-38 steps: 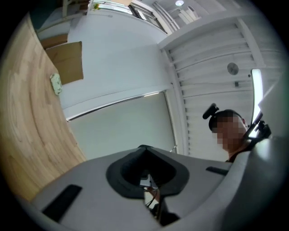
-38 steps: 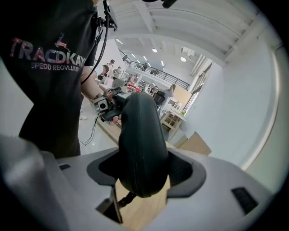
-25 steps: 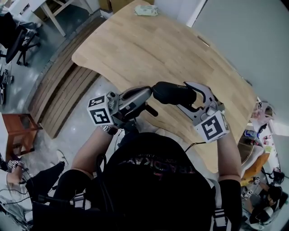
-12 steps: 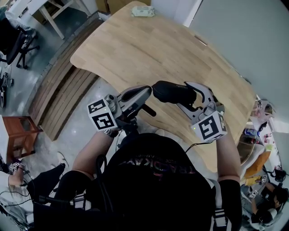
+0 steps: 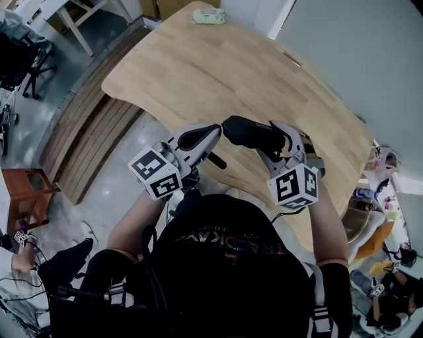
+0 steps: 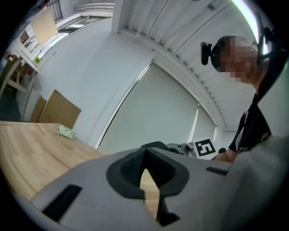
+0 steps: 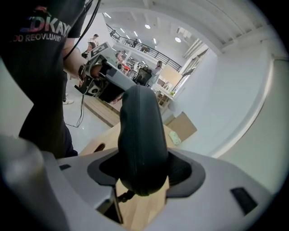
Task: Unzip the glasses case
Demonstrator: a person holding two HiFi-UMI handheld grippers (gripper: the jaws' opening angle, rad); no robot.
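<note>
The black glasses case (image 5: 254, 134) is held in the air over the table's near edge, my right gripper (image 5: 277, 142) shut across its right half. In the right gripper view the case (image 7: 140, 140) stands up between the pads (image 7: 183, 173), and a small dark tab (image 7: 126, 195) hangs below its near end. My left gripper (image 5: 215, 130) is shut, its tips against the case's left end. The left gripper view shows the left gripper (image 6: 145, 169) with pads (image 6: 126, 169) pressed together; I cannot tell whether anything thin is pinched there. The case's top (image 6: 156, 145) peeks over them.
The curved wooden table (image 5: 218, 66) stretches away from me, with a pale green packet (image 5: 207, 16) at its far end. Wooden floor slats (image 5: 92, 132) and a red-brown stool (image 5: 23, 191) lie to the left. Cardboard (image 6: 56, 110) leans on the far wall.
The left gripper has rolled about its own axis, so its marker cube has swung round and down. The right gripper has dipped slightly, still holding the case.
</note>
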